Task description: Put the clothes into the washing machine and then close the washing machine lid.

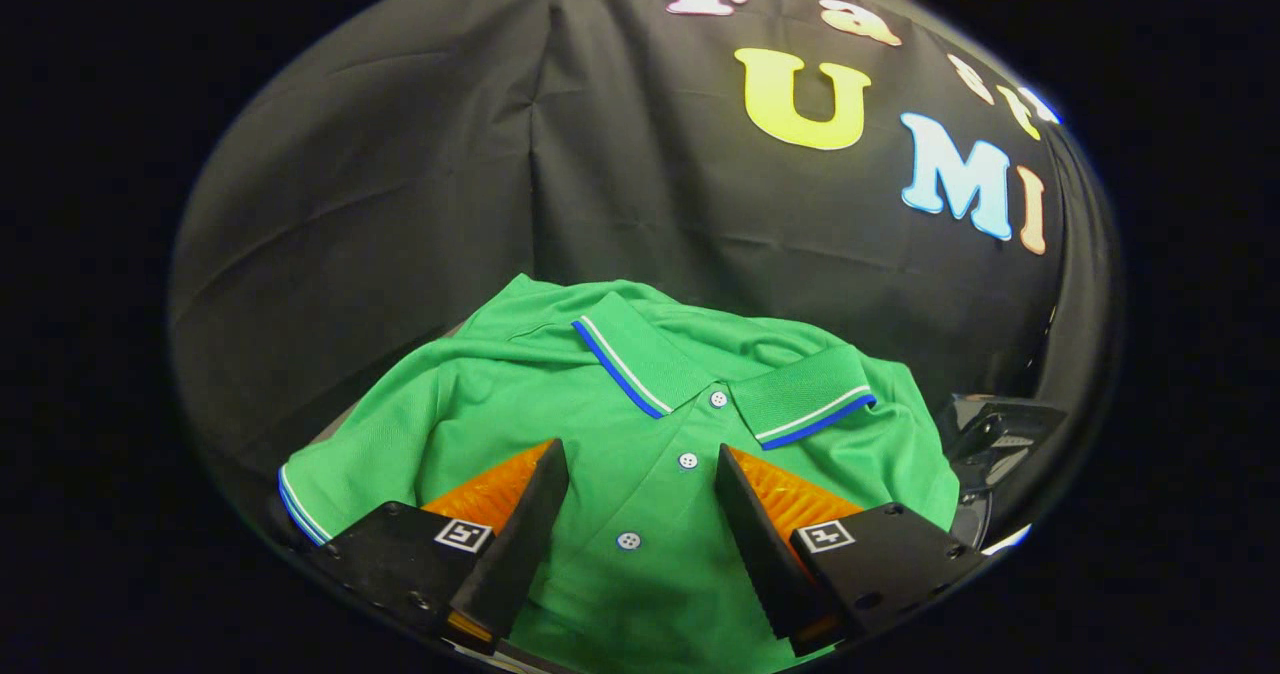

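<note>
A green polo shirt [640, 404] with a blue-and-white trimmed collar and a row of white buttons lies spread out just under and ahead of the fingers. My gripper [640, 459] stands open above the shirt's button placket, one finger on each side of it, the collar just beyond the tips. Nothing is pressed between the fingers. Whether the tips touch the cloth I cannot tell.
The black booth cloth hangs close behind the shirt. A dark, shiny object [990, 444] sits to the right of the shirt, partly hidden; what it is I cannot tell.
</note>
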### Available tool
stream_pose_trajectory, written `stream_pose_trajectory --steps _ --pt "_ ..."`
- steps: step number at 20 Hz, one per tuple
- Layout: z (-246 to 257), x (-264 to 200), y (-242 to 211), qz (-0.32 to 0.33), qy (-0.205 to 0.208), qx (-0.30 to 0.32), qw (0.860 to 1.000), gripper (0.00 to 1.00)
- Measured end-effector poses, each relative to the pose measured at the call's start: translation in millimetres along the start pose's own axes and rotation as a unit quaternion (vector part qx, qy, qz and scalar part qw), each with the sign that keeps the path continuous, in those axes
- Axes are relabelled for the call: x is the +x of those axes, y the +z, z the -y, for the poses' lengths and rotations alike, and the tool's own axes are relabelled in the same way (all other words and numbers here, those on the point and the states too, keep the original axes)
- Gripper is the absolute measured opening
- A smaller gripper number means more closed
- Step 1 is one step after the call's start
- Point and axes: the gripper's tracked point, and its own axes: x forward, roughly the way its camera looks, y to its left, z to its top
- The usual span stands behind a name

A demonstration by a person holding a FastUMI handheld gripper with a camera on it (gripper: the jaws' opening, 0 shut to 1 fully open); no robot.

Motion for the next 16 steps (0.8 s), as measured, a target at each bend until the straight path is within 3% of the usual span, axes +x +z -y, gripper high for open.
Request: stream_pose_trajectory --steps 5,8,9,10,16 --pt "-6.7 -3.9 3.8 -0.002 -0.006 -0.031 1.000 0.10" --pt "-6.4 -11.8 4.0 0.001 -0.015 -0.073 0.997 0.10" --pt "-4.4 -2.9 2.2 0.003 -0.010 -0.079 0.997 0.02" --pt "-5.0 -11.4 3.2 0.009 -0.007 -0.078 0.997 0.01" --pt "3.5 -47.1 21.6 0.029 0.027 -0.009 0.999 0.01"
